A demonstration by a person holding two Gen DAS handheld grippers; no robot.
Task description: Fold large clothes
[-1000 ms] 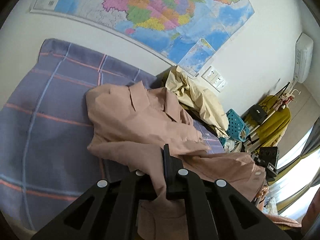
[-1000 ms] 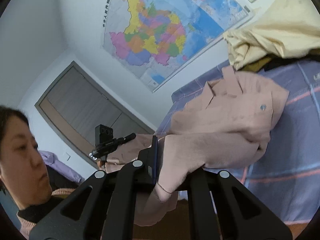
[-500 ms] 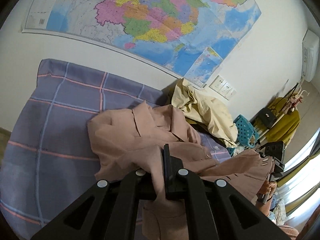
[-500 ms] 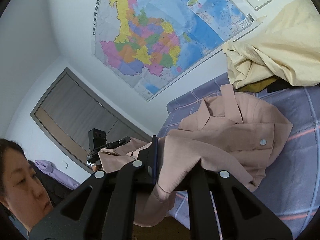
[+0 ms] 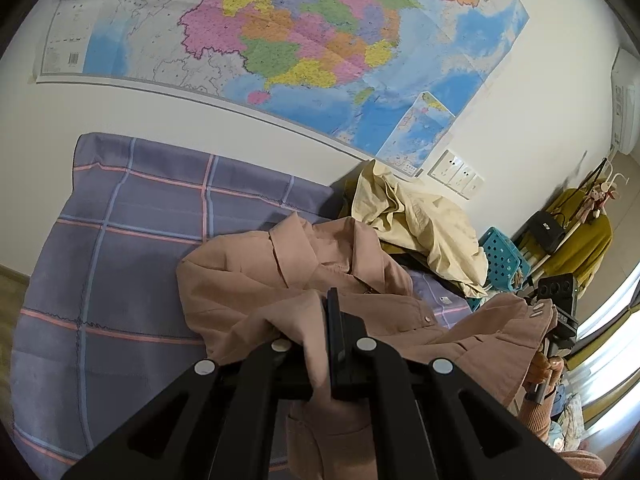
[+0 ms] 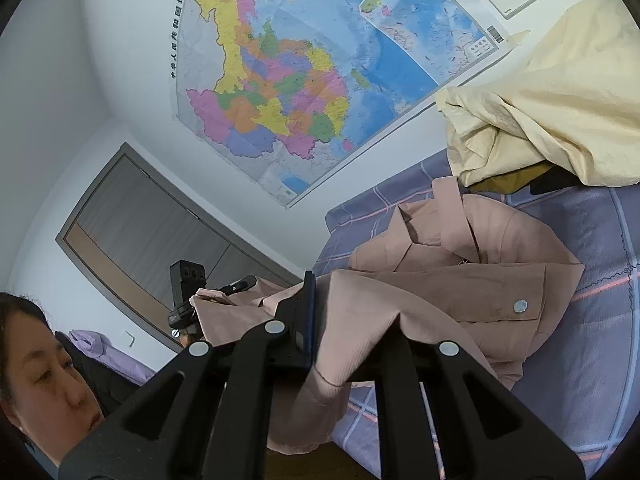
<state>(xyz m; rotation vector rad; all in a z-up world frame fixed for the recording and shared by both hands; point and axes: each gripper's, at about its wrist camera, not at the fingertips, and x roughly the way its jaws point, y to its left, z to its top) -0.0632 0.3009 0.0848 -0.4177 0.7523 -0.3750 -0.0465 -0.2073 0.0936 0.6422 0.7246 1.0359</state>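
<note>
A large pink shirt jacket (image 5: 256, 280) with a collar and snap buttons lies crumpled on a purple plaid bed cover (image 5: 120, 264). My left gripper (image 5: 324, 320) is shut on a fold of its hem, lifted off the bed. In the right wrist view the same pink jacket (image 6: 460, 280) stretches from the bed to my right gripper (image 6: 320, 312), which is shut on another part of the hem. The far end of that cloth hangs from the left gripper (image 6: 232, 290) at the left of the right wrist view. The cloth between the two grippers hangs slack.
A cream garment (image 5: 416, 224) is heaped at the bed's head by the wall, over something dark. A big map (image 5: 300, 40) and sockets (image 5: 456, 174) are on the wall. A blue basket (image 5: 500, 256) and clothes rack (image 5: 576, 216) stand at right. A person (image 6: 44, 372) is at lower left.
Both grippers have pulled back and up from the bed with the pink hem in them. The jacket's lower part has lifted and drawn toward me; more of the bed cover shows.
</note>
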